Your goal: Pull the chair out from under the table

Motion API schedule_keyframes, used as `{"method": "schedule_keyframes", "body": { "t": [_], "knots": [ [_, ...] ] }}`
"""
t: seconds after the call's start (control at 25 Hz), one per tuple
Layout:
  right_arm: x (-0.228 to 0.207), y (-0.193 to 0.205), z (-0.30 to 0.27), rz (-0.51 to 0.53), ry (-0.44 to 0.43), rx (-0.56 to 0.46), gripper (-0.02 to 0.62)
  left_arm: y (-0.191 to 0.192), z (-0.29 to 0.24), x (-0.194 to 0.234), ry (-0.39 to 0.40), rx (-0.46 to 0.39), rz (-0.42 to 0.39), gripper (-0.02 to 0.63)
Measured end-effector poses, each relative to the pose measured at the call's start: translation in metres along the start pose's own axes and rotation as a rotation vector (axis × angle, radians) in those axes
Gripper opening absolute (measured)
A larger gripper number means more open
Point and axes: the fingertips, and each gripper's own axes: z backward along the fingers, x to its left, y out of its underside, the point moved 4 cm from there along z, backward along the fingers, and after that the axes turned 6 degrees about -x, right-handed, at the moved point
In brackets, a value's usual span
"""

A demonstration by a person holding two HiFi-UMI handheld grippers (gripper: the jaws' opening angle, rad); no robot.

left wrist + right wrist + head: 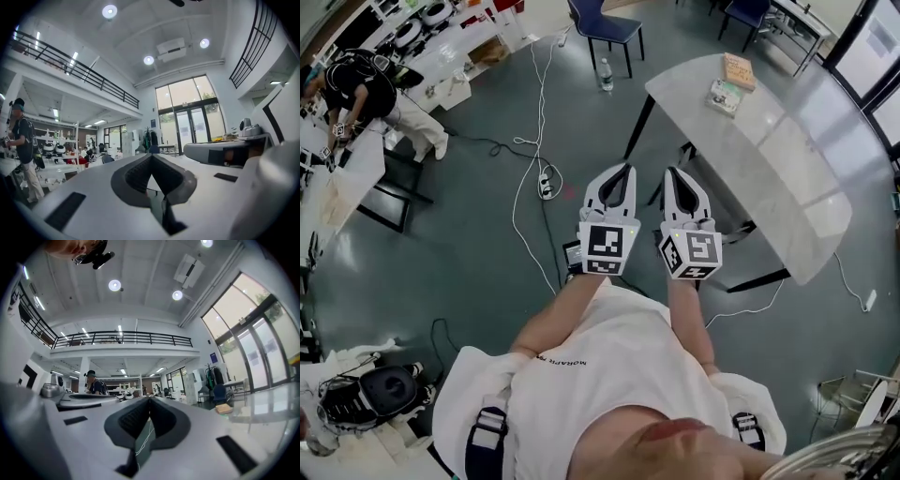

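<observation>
**A:** Where's the chair here? I only spot the blue chair [605, 26] standing free at the far side.

**B:** Not that 1. The chair [687, 153] to pull is tucked under the table [769, 159]. I think the dark bits of frame peeking out below the near edge are it, just past the grippers. The tabletop hides the rest.

**A:** And the grippers?

**B:** Left gripper [624, 171] and right gripper [673, 173] sit side by side, pointing level, both pinched shut on nothing. Neither touches the chair yet.

**A:** So how would you do it well?

**B:** Open both first and grab the backrest at 2 spots well apart. Then pull straight back so it doesn't snag a table leg or jolt the 2 books [738, 70] on top. Also mind the cable [525, 187] on the floor to the left.
</observation>
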Motion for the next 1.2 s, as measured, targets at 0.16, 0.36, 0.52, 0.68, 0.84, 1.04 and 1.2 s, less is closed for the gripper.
{"method": "schedule_keyframes", "body": {
  "t": [0.16,0.36,0.52,0.68,0.84,1.04,1.2],
  "knots": [
    [-0.010,0.013,-0.024,0.021,0.091,0.013,0.014,0.014,-0.035,0.010,0.113,-0.002,0.017,0.005],
    [-0.026,0.026,-0.054,0.040,0.253,0.034,0.014,0.031,-0.088,0.022,0.296,0.017,0.029,0.005],
    [-0.057,0.042,-0.074,0.055,0.387,0.073,0.014,0.047,-0.140,0.036,0.394,0.041,0.032,0.005],
    [-0.096,0.069,-0.060,0.069,0.538,0.153,0.014,0.079,-0.175,0.016,0.558,0.098,-0.032,0.005],
    [-0.124,0.114,-0.033,0.086,0.649,0.302,0.014,0.131,-0.193,-0.025,0.804,0.202,-0.180,0.005],
    [-0.153,0.178,-0.011,0.163,0.647,0.527,0.014,0.192,-0.201,-0.068,1.070,0.233,-0.426,0.005],
    [-0.162,0.218,0.012,0.220,0.549,0.703,0.015,0.232,-0.187,-0.104,1.233,0.258,-0.535,0.005]
  ]
}}
